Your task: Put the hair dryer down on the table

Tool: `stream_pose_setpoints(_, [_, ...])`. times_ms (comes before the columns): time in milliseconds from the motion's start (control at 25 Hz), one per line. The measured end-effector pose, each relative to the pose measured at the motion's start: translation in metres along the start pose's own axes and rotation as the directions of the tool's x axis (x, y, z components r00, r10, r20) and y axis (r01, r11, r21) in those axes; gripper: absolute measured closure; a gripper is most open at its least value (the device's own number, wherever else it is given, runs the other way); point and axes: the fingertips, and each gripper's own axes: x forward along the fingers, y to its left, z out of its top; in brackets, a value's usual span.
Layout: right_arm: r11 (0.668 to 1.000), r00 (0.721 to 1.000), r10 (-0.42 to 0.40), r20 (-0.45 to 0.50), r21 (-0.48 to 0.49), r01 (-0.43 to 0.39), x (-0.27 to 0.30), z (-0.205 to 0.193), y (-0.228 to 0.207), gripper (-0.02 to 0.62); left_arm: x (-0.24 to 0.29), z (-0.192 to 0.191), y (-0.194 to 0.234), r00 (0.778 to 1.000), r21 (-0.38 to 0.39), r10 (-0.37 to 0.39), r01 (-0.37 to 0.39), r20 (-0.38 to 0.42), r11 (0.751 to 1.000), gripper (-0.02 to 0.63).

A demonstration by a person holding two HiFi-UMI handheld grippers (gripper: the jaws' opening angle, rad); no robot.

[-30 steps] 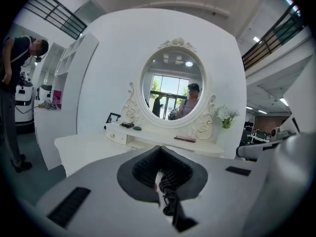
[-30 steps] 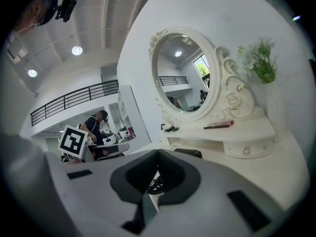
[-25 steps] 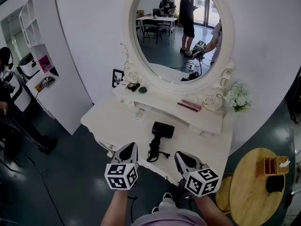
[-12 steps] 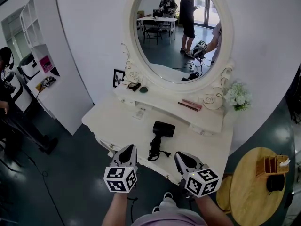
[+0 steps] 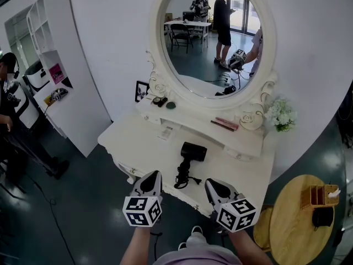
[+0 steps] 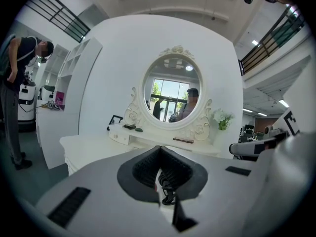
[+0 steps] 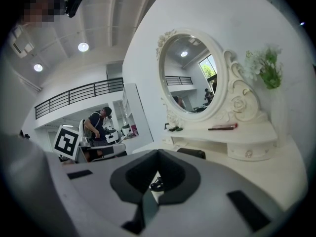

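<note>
Left gripper (image 5: 151, 175) clenched on nothing, off the near edge of the table (image 5: 135, 142), black hair dryer (image 5: 193, 151) lying mid-table, handle running toward the person, coiled cord (image 5: 184, 178) nearest, nozzle direction unclear, right gripper (image 5: 213, 183) clenched, empty.

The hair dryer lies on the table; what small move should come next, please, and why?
Probably just draw both grippers back: the hair dryer already lies on the table, and the left gripper and right gripper are shut and empty.

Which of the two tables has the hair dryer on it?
The white dressing table below the mirror holds the hair dryer; the round wooden table does not.
</note>
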Motion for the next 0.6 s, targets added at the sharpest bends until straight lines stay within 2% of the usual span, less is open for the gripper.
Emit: stream_pose_setpoints(600, [1.0,1.0,-0.006,-0.009,-0.007,0.006,-0.0038,-0.0017,-0.0038,0.594,0.0049,-0.0051,-0.0085,1.0,0.006,-0.007,0.007,-0.012,1.0,0.606])
